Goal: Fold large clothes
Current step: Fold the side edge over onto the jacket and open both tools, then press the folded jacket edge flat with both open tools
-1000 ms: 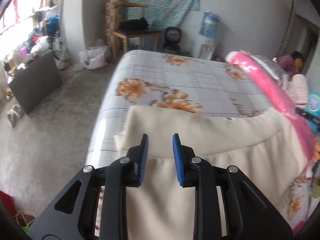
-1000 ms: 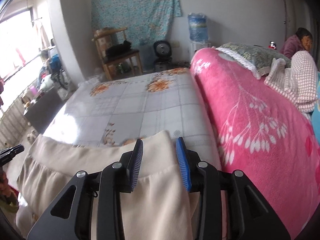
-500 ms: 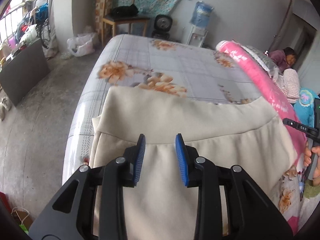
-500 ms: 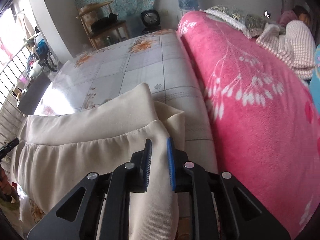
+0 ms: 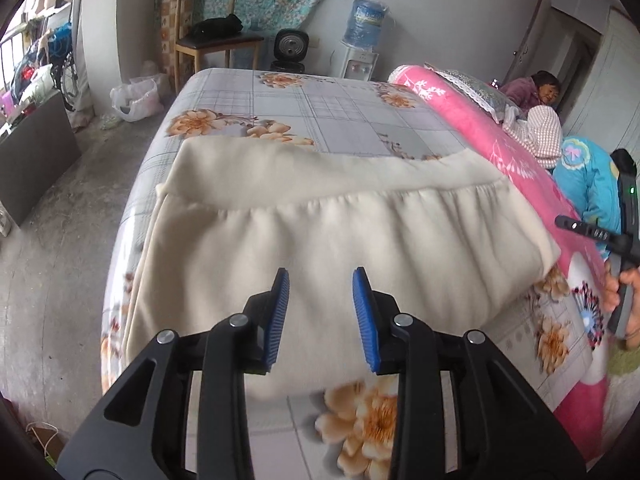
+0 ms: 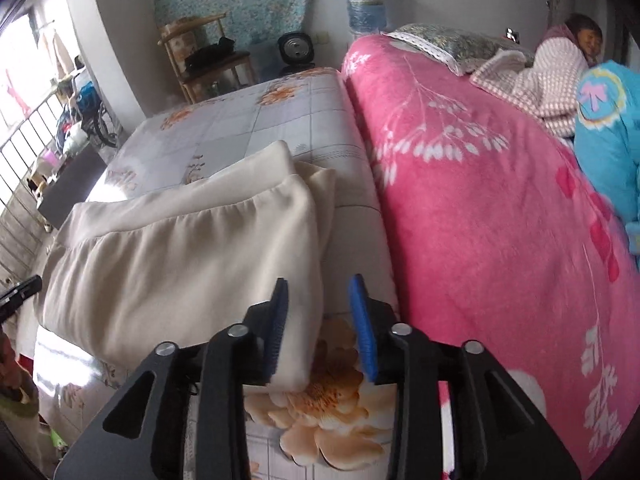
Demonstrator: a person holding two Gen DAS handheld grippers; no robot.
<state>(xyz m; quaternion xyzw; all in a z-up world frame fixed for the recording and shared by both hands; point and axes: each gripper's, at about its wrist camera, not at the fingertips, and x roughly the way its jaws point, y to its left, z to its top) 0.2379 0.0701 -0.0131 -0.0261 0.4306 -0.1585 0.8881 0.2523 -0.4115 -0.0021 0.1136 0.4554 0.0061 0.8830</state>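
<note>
A cream garment (image 5: 320, 220) lies folded on the flowered bed sheet (image 5: 312, 108), its gathered waistband toward the far side. My left gripper (image 5: 322, 312) hovers over its near edge, jaws opening, and no cloth is pinched between the blue pads. In the right wrist view the same garment (image 6: 180, 260) shows stacked layers at its right corner. My right gripper (image 6: 320, 320) stands at that corner with its jaws opening; the cloth edge sits by the left finger (image 6: 280, 312) and the pads do not press on it. A hand holds the right gripper (image 5: 600, 236) at the left wrist view's right edge.
A pink blanket (image 6: 500, 200) runs along the right of the bed, with a pillow (image 6: 452, 46), a person lying down (image 6: 560, 68) and a blue item (image 6: 608, 132). Beyond the bed stand a wooden chair (image 5: 216, 44), a fan (image 5: 292, 46) and a water dispenser (image 5: 360, 40).
Both grippers have drawn back from the waistband to the garment's near edge. The right gripper, nearly shut on the cloth half a second ago, has let go. The left jaws have widened.
</note>
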